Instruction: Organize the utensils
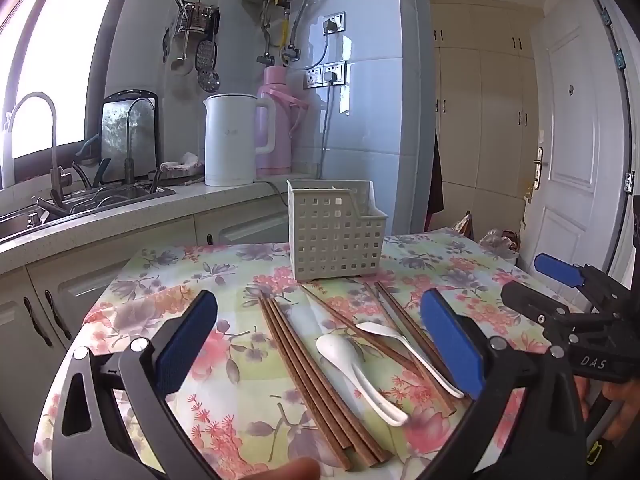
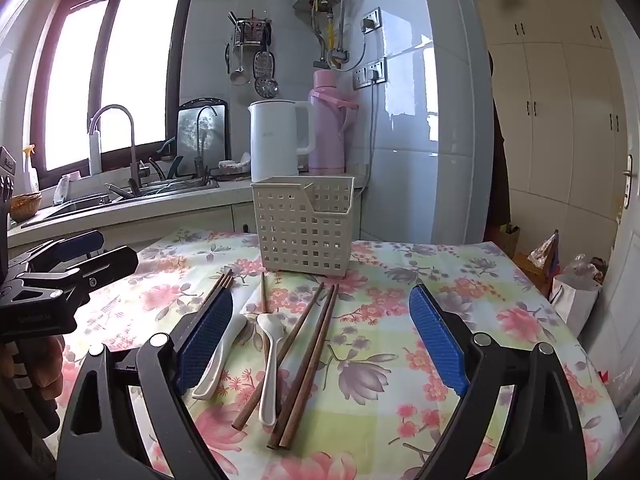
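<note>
1. The job looks like it is just starting. Nothing is picked up, and the basket [image 2: 306,228] looks empty, though its inside is mostly hidden.
2. The basket is white with small square holes. It stands upright at the far side of the table, on the flowery tablecloth [image 2: 400,312].
3. The brown chopsticks [image 1: 304,376] lie flat on the cloth in front of the basket. Some lie close together and some are spread apart.
4. Two white spoons [image 2: 270,364] lie among the chopsticks. One spoon lies across a chopstick.
5. The left gripper [image 1: 320,344] hangs above the chopsticks and spoons. Its blue fingers [image 1: 188,344] are spread wide and hold nothing.
6. The right gripper [image 2: 320,340] is the same: wide apart, holding nothing, above the sticks.
7. Next, one gripper should probably go down over a spoon or a few chopsticks, squeeze, lift, and drop them into the basket. The sticks are thin and flat, so the pinch must be careful.
</note>
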Demonstrator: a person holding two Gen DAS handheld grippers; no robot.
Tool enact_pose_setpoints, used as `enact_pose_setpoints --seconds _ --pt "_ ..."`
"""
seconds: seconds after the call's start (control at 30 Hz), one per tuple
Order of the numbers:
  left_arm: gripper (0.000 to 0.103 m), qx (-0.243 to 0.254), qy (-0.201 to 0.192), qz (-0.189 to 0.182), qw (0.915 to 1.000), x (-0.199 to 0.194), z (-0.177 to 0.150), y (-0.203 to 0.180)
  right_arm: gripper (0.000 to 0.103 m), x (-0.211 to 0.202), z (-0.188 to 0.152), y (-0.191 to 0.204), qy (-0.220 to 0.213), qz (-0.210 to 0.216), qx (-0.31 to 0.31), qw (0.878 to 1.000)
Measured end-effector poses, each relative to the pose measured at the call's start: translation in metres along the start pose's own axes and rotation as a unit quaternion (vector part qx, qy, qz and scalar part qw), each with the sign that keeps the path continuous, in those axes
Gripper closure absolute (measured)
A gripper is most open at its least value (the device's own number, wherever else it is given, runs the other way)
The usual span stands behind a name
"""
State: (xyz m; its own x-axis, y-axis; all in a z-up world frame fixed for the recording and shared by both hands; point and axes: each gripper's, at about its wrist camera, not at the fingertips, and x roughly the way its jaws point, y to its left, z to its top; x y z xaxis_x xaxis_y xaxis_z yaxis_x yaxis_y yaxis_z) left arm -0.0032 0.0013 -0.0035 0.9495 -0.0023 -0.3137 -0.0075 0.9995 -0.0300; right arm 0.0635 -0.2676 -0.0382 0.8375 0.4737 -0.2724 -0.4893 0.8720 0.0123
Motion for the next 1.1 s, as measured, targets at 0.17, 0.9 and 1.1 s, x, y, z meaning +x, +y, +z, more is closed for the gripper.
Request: enact_pose_setpoints --seconds 0.17,0.9,1.1 --pt "0.004 -0.001 0.001 -0.001 1.0000 0.0011 0.0009 0.0004 0.019 -0.0002 0.0003 0.0008 0.000 -0.001 -0.001 1.000" --pt "0.004 -0.002 0.001 0.001 1.0000 0.0017 0.0013 -0.0003 0.019 0.0003 0.0011 0.0011 -0.002 0.000 0.000 1.000" --pt "0.004 -0.003 0.001 0.000 1.0000 0.0018 0.0012 -0.0003 0.019 -0.0002 0.0008 0.0014 -0.002 0.000 -0.001 1.000"
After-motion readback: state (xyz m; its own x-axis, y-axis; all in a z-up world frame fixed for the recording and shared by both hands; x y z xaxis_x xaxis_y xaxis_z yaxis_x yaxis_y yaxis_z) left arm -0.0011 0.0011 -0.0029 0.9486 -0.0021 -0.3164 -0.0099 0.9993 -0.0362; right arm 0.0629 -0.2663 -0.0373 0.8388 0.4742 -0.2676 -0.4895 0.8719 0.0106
